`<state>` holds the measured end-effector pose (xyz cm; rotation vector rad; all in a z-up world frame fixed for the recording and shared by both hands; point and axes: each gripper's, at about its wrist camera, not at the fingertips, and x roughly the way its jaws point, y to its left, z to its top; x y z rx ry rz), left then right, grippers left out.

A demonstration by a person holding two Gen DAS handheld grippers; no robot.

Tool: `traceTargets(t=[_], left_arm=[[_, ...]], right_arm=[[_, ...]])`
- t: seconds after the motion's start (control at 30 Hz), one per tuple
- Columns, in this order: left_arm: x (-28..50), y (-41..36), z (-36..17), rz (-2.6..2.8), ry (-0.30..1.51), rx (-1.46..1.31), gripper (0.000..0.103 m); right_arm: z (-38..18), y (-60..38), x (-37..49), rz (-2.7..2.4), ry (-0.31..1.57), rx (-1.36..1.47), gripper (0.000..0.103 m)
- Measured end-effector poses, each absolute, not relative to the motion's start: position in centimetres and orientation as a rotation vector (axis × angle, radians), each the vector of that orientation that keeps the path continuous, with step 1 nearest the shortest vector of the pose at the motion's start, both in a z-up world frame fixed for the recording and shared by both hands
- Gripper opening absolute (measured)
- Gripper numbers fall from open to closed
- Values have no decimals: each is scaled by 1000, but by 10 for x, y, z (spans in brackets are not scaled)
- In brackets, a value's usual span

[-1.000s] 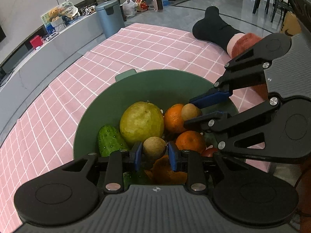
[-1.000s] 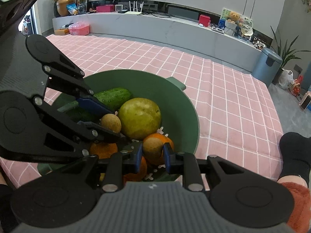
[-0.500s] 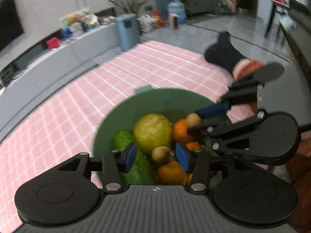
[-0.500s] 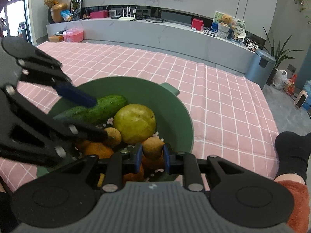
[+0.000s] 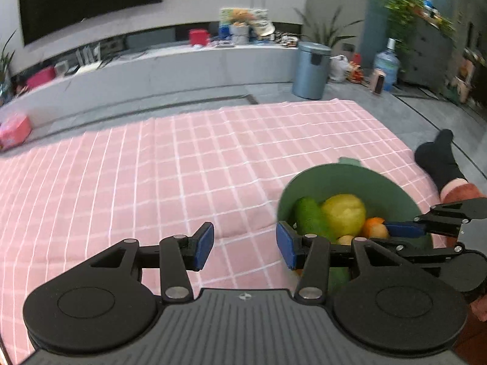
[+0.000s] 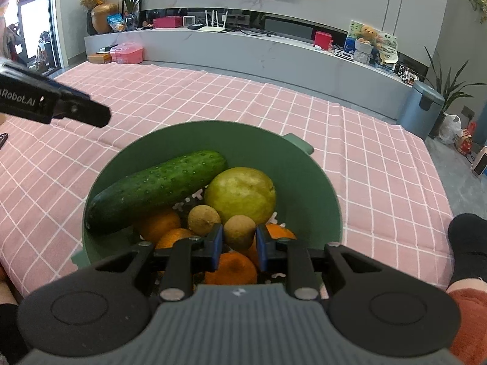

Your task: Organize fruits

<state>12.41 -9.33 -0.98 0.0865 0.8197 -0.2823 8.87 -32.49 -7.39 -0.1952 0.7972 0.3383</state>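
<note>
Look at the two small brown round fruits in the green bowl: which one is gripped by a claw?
The brown fruit on the right, clamped between the right claw pads; the other brown fruit lies free beside the cucumber.

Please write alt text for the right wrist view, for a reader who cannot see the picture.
The right claw is shut on a small brown fruit above a green bowl on a pink checked cloth. The bowl holds a cucumber, a large yellow-green fruit, oranges and another small brown fruit.
</note>
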Motion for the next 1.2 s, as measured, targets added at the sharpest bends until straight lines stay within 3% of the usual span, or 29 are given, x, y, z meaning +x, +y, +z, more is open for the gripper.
traceTargets(t=[0.4,0.6,0.8,0.93,1.07,1.2], left_arm=[[112,-78,-23,-273,866,52,56],[100,-76,-12,-298,849,56,56],[77,-71,21,-316,747,60,60],[53,-69,45,-296,646,79,71],[24,-65,60,-259,546,98,88],[0,-68,64,-192,449,155,94]], right_arm=[[-86,-313,92,352,842,-243,22],[-73,-315,83,337,818,-256,30],[-31,-319,63,281,745,-155,62],[3,-316,39,238,658,-86,84],[26,-309,10,223,592,-28,96],[34,-298,-22,202,537,0,98]])
